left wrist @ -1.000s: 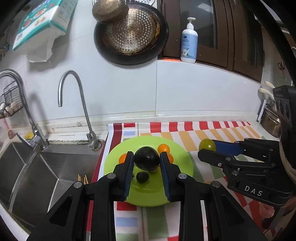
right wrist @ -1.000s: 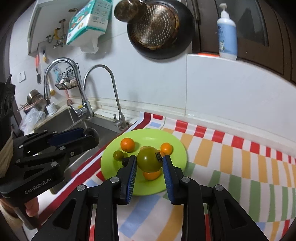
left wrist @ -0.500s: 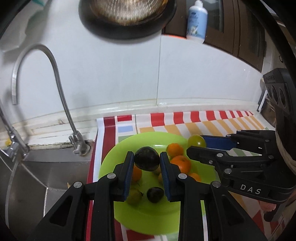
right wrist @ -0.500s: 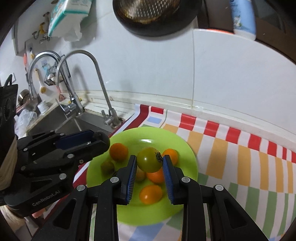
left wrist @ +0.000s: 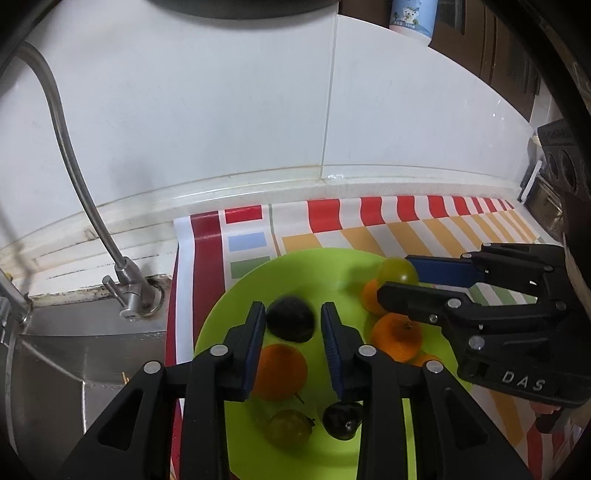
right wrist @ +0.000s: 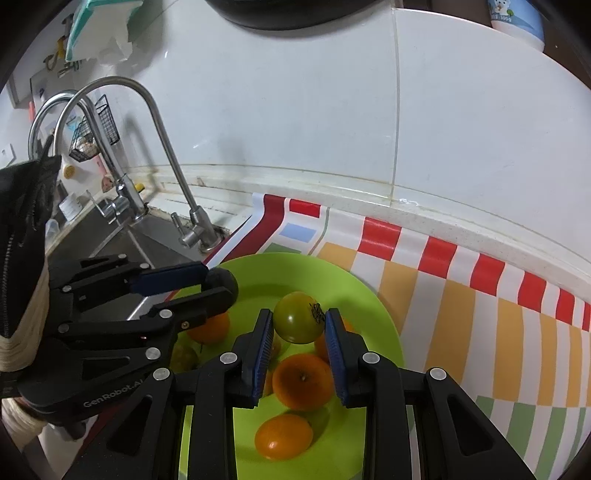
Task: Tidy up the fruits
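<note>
A lime-green plate (left wrist: 332, 266) on the striped mat holds several oranges (left wrist: 280, 371), a small green fruit (left wrist: 288, 426) and a small dark fruit (left wrist: 341, 419). My left gripper (left wrist: 293, 321) hangs low over the plate's left part. Its jaws are opening, and a dark round fruit (left wrist: 290, 325) sits blurred between the pads with a thin gap on the right side. My right gripper (right wrist: 299, 325) is shut on a green tomato (right wrist: 297, 321) above the oranges (right wrist: 303, 380). From the left wrist view that tomato (left wrist: 397, 271) is over the plate's right rim.
A curved steel faucet (left wrist: 74, 166) and the sink (left wrist: 55, 350) lie left of the mat (left wrist: 369, 221). White tiled wall rises close behind. A lotion bottle (left wrist: 410, 18) stands on the ledge above. A second faucet and a wire basket (right wrist: 88, 129) are at far left.
Both grippers came forward and down over the plate with their fruits. The left pads have parted a little from the dark fruit. The right grip is unchanged.
</note>
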A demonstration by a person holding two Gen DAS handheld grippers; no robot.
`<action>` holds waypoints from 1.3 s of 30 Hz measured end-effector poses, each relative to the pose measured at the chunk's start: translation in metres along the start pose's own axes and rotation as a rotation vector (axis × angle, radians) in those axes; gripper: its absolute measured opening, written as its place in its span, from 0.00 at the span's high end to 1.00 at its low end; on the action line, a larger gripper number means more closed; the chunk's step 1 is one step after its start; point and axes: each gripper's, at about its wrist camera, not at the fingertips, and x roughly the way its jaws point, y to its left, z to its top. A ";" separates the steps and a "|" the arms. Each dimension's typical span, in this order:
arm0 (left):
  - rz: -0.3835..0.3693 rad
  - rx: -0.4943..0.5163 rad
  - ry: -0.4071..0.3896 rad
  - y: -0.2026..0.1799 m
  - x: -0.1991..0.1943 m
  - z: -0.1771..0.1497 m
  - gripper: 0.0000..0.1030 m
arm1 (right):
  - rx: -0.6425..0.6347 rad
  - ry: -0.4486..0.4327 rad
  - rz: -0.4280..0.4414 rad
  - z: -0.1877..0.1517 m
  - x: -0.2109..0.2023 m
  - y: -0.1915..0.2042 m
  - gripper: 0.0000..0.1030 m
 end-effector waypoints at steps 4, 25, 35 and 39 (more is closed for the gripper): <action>0.038 0.023 -0.011 -0.003 -0.009 -0.004 0.63 | 0.017 -0.008 -0.004 -0.002 -0.004 -0.001 0.62; 0.062 0.000 -0.159 -0.035 -0.133 -0.033 0.53 | 0.184 -0.183 -0.216 -0.056 -0.125 0.031 0.54; 0.109 -0.010 -0.242 -0.079 -0.194 -0.062 0.35 | 0.184 -0.260 -0.287 -0.094 -0.198 0.043 0.33; 0.121 -0.015 -0.263 -0.104 -0.215 -0.078 0.29 | 0.182 -0.274 -0.292 -0.115 -0.230 0.042 0.31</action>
